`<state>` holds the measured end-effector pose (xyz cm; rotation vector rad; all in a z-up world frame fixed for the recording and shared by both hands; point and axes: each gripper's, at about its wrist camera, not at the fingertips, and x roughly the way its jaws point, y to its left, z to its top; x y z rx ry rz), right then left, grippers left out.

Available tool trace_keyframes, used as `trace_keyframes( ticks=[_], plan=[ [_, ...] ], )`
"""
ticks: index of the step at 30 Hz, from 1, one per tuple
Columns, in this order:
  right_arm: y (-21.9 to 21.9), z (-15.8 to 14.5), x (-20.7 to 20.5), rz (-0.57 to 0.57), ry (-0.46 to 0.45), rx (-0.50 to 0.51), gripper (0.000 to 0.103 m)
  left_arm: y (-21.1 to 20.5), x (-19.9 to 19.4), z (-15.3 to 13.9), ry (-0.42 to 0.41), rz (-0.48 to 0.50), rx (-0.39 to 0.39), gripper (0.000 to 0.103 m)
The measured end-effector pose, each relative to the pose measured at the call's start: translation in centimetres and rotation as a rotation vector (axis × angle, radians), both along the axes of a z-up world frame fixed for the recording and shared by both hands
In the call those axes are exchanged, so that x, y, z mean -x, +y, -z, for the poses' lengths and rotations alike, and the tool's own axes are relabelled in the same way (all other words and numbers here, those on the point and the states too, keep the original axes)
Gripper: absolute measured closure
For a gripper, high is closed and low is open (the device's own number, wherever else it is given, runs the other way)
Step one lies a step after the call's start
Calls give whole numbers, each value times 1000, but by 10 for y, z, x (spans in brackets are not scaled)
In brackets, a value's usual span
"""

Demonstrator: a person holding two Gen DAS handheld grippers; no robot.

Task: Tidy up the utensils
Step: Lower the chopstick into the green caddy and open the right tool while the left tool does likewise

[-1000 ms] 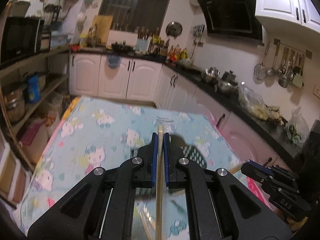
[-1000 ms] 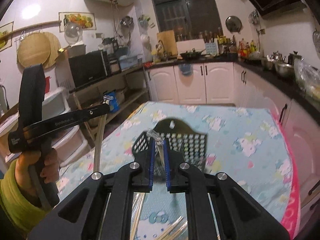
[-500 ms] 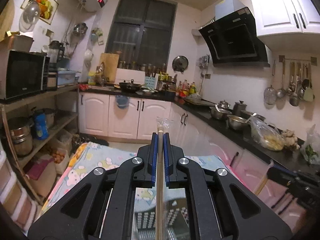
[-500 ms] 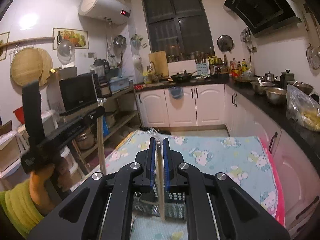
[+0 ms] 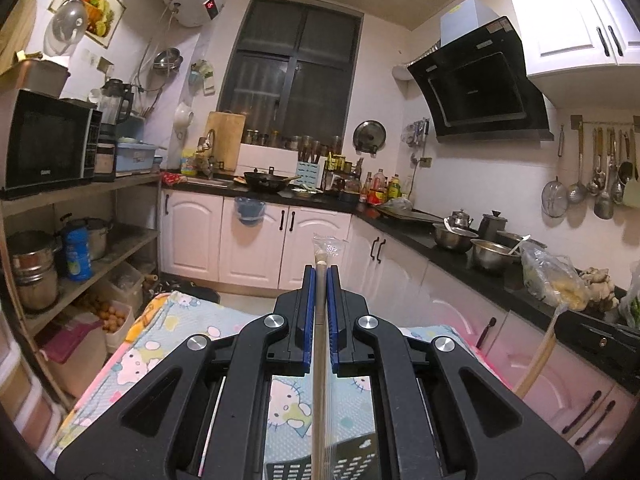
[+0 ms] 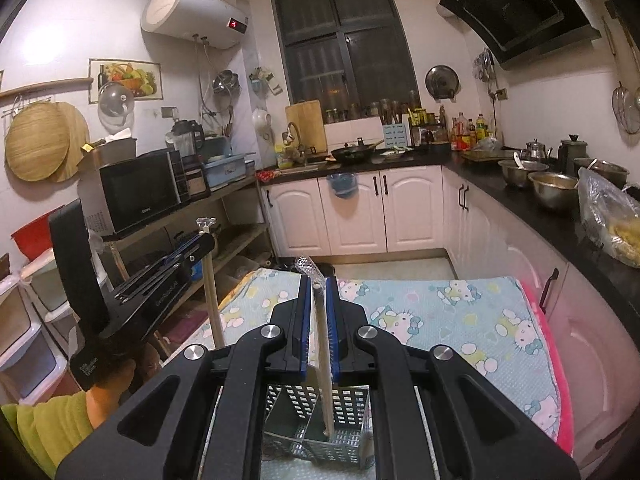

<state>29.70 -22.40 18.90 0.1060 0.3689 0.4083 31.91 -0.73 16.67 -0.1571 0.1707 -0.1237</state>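
Observation:
My left gripper (image 5: 320, 278) is shut on a pair of wooden chopsticks in a clear wrapper (image 5: 320, 360), held upright with the tip poking above the blue pads. In the right wrist view it appears at the left as the left gripper (image 6: 202, 240), a hand around its grip and its chopsticks (image 6: 212, 300) hanging down. My right gripper (image 6: 318, 286) is shut on another wrapped pair of chopsticks (image 6: 324, 360), whose lower end reaches into a grey perforated utensil basket (image 6: 348, 408) on the table. The basket's rim (image 5: 348, 468) also shows under the left gripper. The right gripper (image 5: 564, 322) sits at the far right there.
The table wears a light-blue cartoon-cat cloth (image 6: 460, 320) with a pink edge. Shelves with a microwave (image 6: 140, 192) stand left of it. A black counter with steel bowls (image 6: 556, 188) and a bagged item runs along the right. White cabinets (image 6: 352, 212) close the far side.
Both grippers have risen and tipped upward, so the views show more kitchen and less table. The right chopsticks now stand with their lower end in the basket. Both grips stay shut.

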Motion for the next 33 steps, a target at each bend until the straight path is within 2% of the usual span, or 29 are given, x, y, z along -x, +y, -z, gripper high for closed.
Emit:
trace_keyframes(
  ticks=[10,21,23,25,27,29,33],
  plan=[
    [3,32,-20,12,68,2,95,5,-12,32,10,-18,-13,101],
    [0,59,-31,23,138,-12,95,15,-10,61,80,2,-10,101],
    [0,64,-31,25,155,-8,95,17,-10,65,101,5,-2,94],
    [-1,70,-31,29,171,2,95,19,-10,69,117,2,5,84],
    [-2,75,-30,33,186,7,94,21,-9,72,129,5,12,81],
    [-4,80,-30,40,198,17,89,22,-8,74,145,9,16,79],
    [-7,90,-29,51,220,25,84,27,-6,76,198,22,31,69]
  ],
)
